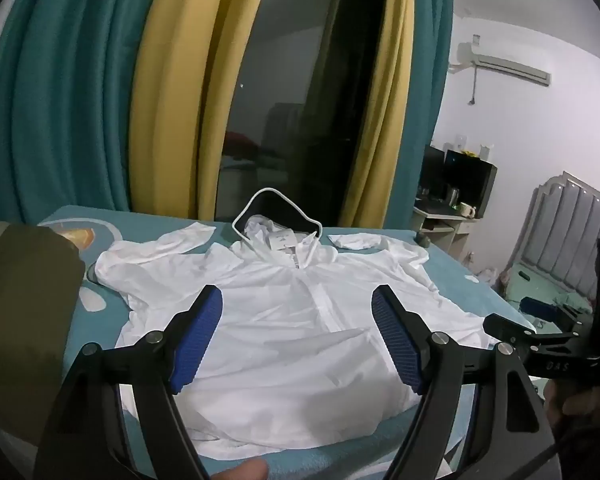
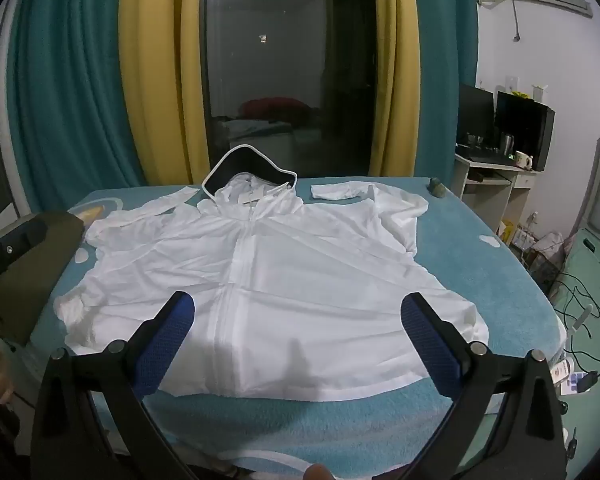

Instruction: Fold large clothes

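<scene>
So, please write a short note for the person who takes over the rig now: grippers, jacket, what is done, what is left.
Left hand-held gripper: open, holds nothing, above the jacket's lower half.
Right hand-held gripper: open, holds nothing, above the hem.
White hooded jacket: spread flat, front up, zipped, on the teal cover; hood at the far edge, both sleeves bent inward near it.
Done: jacket laid out.
Left: all folds. Probably bring the sides and sleeves in first, then fold the hem toward the hood.

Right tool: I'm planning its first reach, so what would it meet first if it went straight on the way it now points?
Probably the white jacket spread on the bed. The open right tool tilts down at the jacket's lower front, nothing between; depth is uncertain.
</scene>
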`<state>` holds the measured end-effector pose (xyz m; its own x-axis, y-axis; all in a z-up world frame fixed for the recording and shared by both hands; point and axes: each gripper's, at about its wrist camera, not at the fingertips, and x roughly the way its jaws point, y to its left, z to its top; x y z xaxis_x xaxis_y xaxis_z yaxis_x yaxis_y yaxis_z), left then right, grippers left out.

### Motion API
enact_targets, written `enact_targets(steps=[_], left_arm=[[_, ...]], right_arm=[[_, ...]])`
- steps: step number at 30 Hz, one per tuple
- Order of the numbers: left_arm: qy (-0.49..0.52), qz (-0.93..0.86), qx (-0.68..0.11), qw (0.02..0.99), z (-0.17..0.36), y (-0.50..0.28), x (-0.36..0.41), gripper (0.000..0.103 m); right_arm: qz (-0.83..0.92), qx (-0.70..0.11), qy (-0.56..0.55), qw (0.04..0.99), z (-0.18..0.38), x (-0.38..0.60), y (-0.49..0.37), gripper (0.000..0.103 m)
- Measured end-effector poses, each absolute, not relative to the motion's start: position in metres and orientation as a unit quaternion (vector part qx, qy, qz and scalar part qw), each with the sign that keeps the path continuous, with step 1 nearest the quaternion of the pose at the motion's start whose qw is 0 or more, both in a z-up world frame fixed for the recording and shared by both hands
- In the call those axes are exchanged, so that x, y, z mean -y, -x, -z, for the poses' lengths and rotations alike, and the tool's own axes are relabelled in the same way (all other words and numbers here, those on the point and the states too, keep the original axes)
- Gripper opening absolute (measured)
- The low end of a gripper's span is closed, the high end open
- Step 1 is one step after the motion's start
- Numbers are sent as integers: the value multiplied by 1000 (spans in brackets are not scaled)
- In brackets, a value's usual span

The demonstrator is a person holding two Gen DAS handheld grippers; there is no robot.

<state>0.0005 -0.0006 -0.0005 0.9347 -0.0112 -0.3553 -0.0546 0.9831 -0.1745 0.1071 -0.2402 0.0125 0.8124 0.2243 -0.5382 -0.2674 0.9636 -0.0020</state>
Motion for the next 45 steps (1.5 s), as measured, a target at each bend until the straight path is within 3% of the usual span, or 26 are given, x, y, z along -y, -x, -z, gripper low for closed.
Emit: enact_targets(steps=[45], left_arm=[[102,-10,-180,978,7,-1,-3,80]], right_arm=[[-122,-285,41,950,-11,239,-112,102]])
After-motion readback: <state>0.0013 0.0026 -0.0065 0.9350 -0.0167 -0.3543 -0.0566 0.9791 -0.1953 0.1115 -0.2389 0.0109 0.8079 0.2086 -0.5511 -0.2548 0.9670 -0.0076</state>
